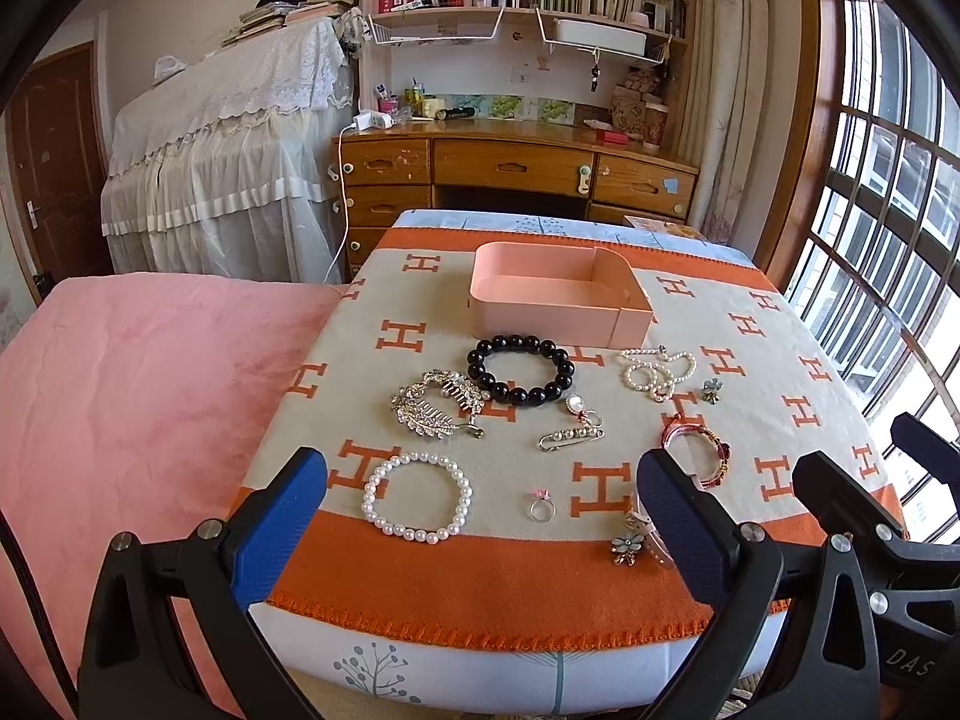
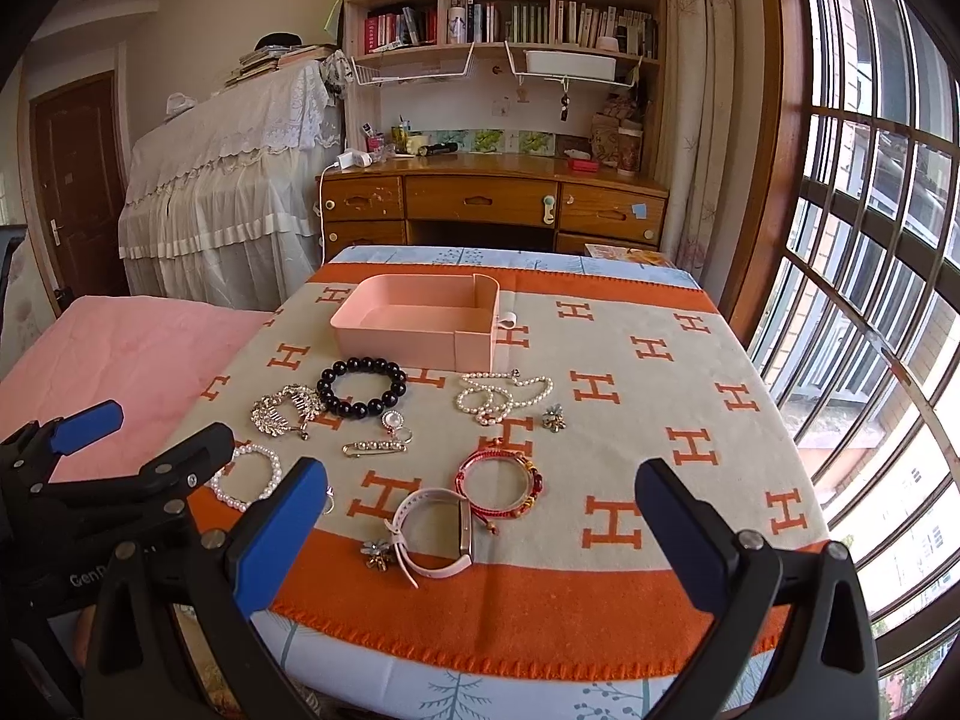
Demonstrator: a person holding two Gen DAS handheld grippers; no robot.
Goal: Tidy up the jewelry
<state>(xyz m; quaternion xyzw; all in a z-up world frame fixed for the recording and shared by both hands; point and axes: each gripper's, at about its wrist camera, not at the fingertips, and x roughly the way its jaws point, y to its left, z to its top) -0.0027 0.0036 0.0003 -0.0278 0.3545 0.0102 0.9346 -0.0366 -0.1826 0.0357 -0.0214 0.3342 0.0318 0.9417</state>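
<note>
Left wrist view: left gripper point(image 1: 480, 531) hanging at the near edge of the blanket point(image 1: 780, 372), blue pads wide apart, holding nothing. Directly between the pads, a white pearl bracelet point(image 1: 417, 498) and a small ring point(image 1: 541, 506). Further off, a silver leaf comb point(image 1: 435, 411), a black bead bracelet point(image 1: 521, 370), a pin brooch point(image 1: 570, 432), a coiled pearl strand point(image 1: 657, 371), a flower stud point(image 1: 712, 390). Red cord bracelet point(image 1: 699, 450) partly hidden behind the right-hand pad; a second flower stud point(image 1: 628, 546) just beside that pad. Pink box point(image 1: 558, 300) at the far side, apparently empty. Part of the other gripper showing at the right edge.

Right wrist view: right gripper point(image 2: 474, 531) also at the near edge, pads spread wide, empty. Between them, a pink watch point(image 2: 435, 534) lying on the blanket, with the red cord bracelet point(image 2: 501, 483) just beyond. Pink box point(image 2: 420, 324) well beyond all the pieces; nothing seen inside.

Judged from this: sorting not yet begun, every piece loose on the blanket, none in the box. Next move likely calls for lowering 1 gripper over the nearest piece, closing on its band without snagging a neighbour, then carrying it over the others into the box.
</note>
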